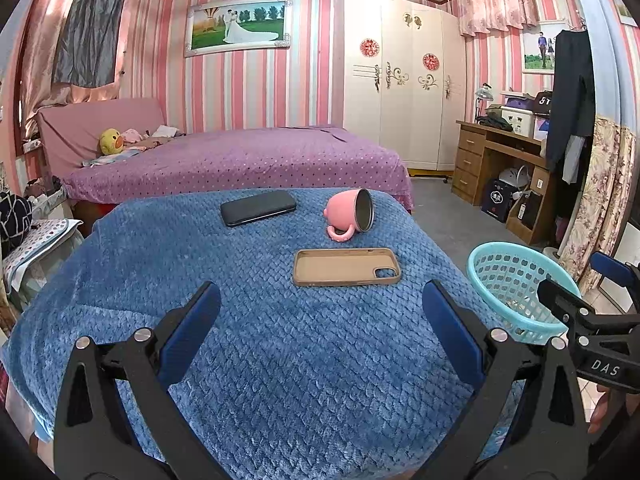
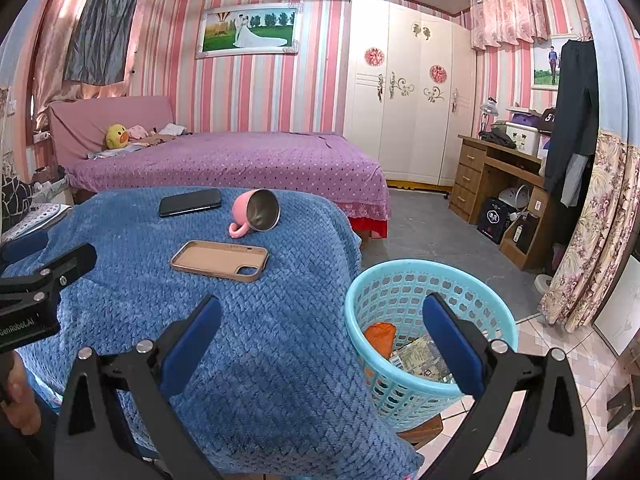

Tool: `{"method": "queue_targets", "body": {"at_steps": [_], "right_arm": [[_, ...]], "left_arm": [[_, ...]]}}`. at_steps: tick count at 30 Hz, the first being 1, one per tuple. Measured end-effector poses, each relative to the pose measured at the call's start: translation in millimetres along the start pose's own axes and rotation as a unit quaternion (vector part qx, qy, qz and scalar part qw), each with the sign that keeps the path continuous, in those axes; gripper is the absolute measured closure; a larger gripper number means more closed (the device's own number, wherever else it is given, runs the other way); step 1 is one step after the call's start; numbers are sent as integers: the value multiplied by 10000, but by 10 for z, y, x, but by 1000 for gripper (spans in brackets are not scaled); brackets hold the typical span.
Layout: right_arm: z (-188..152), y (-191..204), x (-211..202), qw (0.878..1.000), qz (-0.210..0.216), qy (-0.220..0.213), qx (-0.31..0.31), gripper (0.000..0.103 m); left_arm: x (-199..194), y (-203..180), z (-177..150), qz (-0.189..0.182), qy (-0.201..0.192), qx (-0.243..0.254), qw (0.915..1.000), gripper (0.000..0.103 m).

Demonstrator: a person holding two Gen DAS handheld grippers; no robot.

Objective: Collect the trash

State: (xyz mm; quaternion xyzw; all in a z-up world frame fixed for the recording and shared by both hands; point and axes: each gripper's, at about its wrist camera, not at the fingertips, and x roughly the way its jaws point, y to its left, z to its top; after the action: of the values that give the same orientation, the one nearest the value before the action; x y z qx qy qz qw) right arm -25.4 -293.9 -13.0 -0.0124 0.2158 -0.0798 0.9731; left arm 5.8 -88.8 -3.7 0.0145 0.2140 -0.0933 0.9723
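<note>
Turquoise plastic basket (image 2: 430,334) is sitting just beyond your right gripper (image 2: 324,336), off the blue blanket's (image 2: 260,320) edge, holding an orange wrapper (image 2: 380,338) and printed packets (image 2: 420,356). You are holding both grippers spread and empty, the left gripper (image 1: 320,328) hovering over the blanket short of the tan phone case (image 1: 346,267), pink cup (image 1: 350,213) and black phone (image 1: 258,208).

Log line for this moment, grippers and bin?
left gripper: open, empty | right gripper: open, empty | turquoise plastic mesh basket: holds orange wrapper, printed packets
</note>
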Motion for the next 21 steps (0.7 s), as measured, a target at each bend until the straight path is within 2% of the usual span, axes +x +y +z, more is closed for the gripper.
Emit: {"method": "queue_targets", "body": {"at_steps": [21], "right_arm": [[5,-1,-11,10000,3,-12,7,5]], "left_arm": [[-19,-12,16,11,-39,-3,10000,5]]}}
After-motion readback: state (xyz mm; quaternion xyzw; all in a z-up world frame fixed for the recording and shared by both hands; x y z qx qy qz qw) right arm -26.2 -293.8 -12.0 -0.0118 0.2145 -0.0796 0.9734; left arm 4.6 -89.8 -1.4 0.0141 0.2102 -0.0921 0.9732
